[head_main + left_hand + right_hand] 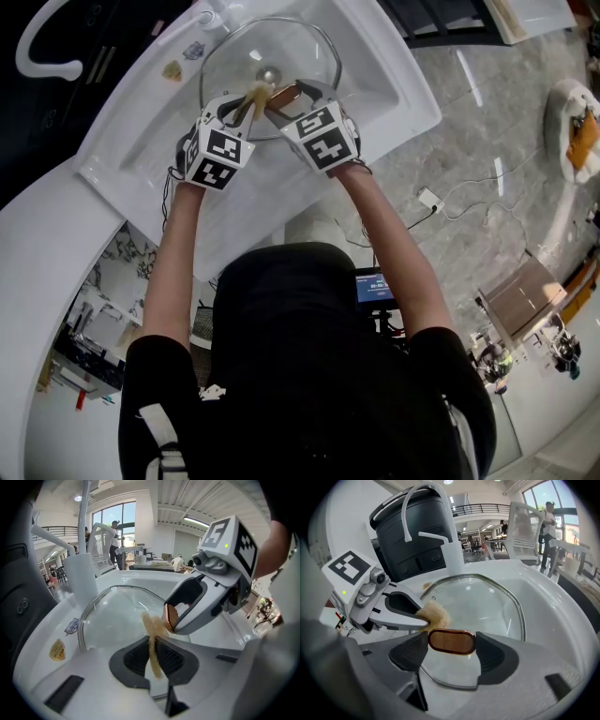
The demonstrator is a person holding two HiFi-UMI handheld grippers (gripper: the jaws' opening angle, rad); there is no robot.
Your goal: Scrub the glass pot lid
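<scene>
Lid (291, 47) lay in the sink (412, 94); left gripper (249, 97) pinched a tan scrubber (152, 637) over the glass; right gripper (286, 95) was clamped on the lid's brown knob (452, 641).

White sink (412, 101) sits tilted in the head view, with a white faucet post (84, 578) at its back edge. There are two stickers on the rim: a gold shield (57, 649) and a blue-white label (71, 626) just beside it. Black round bin (412, 541) with a white curved handle (412, 508) stands behind the faucet. Grey marble floor (487, 141) has a white power adapter (429, 199) and trailing cable. Small lit screen (373, 287) is at waist level. A person (114, 541) stands by the windows.
</scene>
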